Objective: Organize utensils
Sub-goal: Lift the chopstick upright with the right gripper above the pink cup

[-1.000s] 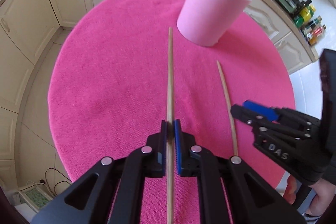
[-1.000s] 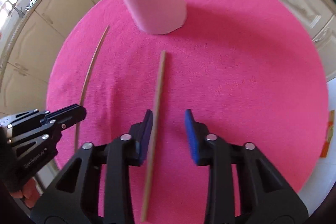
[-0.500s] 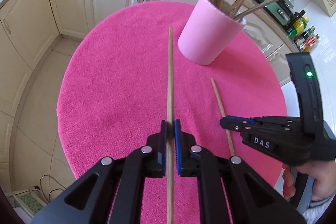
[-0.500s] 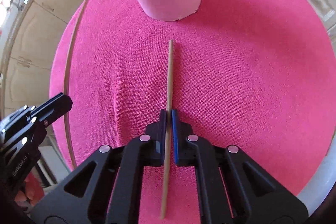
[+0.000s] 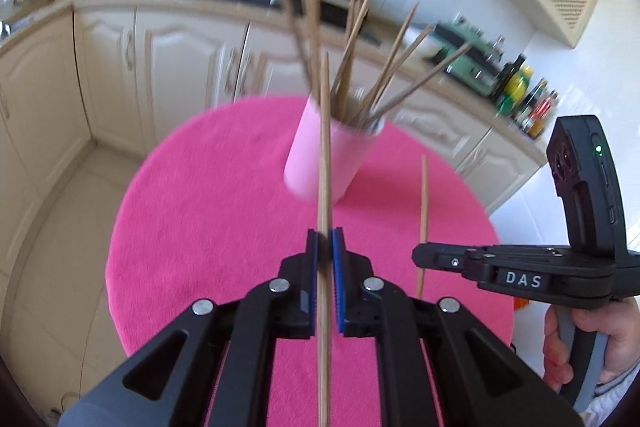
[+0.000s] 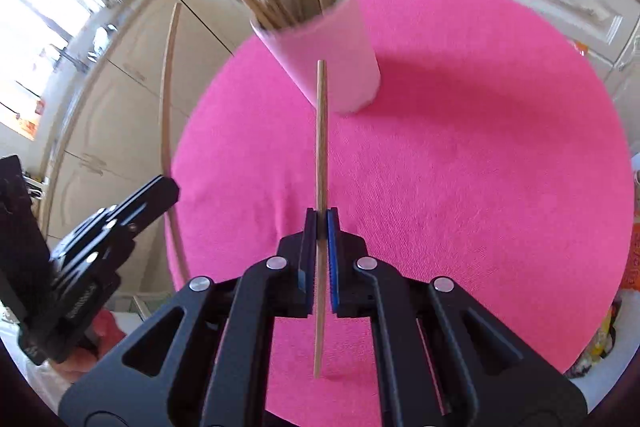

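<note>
- Our left gripper (image 5: 324, 235) has its jaws closed on a chopstick (image 5: 323, 167); the stick runs straight between the blue pads (image 5: 338, 259) toward 12 o'clock, its far tip in front of the cup's rim.
- Our right gripper (image 6: 321, 217) also clamps a chopstick (image 6: 321, 131) between its jaws; the stick points to 12 o'clock, its tip over the cup's wall, its tail trailing back between the gripper's arms.
- Both sticks are off the table (image 6: 480, 167), which wears a pink cloth.
- The pink cup (image 5: 308, 163) stands at 12 o'clock from both grippers, holding a spread bundle of chopsticks (image 5: 360, 67).
- In the left view, the right gripper sits at 3 o'clock, its stick standing up from the closed jaws.
- In the right view, the left gripper sits at 9 o'clock, its stick curving toward 11 o'clock.
</note>
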The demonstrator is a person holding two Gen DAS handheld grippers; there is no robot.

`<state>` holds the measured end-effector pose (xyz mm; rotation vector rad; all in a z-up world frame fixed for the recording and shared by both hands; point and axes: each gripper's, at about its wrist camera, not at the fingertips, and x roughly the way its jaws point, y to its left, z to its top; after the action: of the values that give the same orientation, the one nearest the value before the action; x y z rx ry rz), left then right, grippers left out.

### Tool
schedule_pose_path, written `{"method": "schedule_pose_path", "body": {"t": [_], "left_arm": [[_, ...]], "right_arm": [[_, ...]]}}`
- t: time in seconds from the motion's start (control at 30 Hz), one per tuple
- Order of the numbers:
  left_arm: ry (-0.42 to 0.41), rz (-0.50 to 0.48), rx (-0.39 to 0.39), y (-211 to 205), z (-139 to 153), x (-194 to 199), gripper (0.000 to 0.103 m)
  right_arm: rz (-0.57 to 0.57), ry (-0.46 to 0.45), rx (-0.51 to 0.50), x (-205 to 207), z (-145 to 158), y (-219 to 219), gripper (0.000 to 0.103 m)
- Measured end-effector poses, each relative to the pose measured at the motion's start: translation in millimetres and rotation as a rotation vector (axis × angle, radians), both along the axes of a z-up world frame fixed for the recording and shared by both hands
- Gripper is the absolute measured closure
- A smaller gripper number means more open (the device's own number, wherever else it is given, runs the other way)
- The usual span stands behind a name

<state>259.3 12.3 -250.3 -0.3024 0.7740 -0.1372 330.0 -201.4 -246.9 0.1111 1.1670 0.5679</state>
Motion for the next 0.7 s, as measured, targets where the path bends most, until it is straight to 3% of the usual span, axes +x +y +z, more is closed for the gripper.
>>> {"method": "schedule_pose_path", "body": {"t": [0.2,0.27,0.7], "left_arm": [[-0.151,-0.004,0.037,-11,34,-4,0.096],[-0.189,-0.004,0.061,-15,46,-3,0.096],[-0.442,0.018,0.103,-33,123,-3,0.096]], "right_arm": [[-0.021,-0.104,0.073,-8,37,-14,0.097],[-0.023,-0.133,0.093,-5,52,-1,0.097],[-0.045,-0.445,0.176,-32,143,3,0.097]]}}
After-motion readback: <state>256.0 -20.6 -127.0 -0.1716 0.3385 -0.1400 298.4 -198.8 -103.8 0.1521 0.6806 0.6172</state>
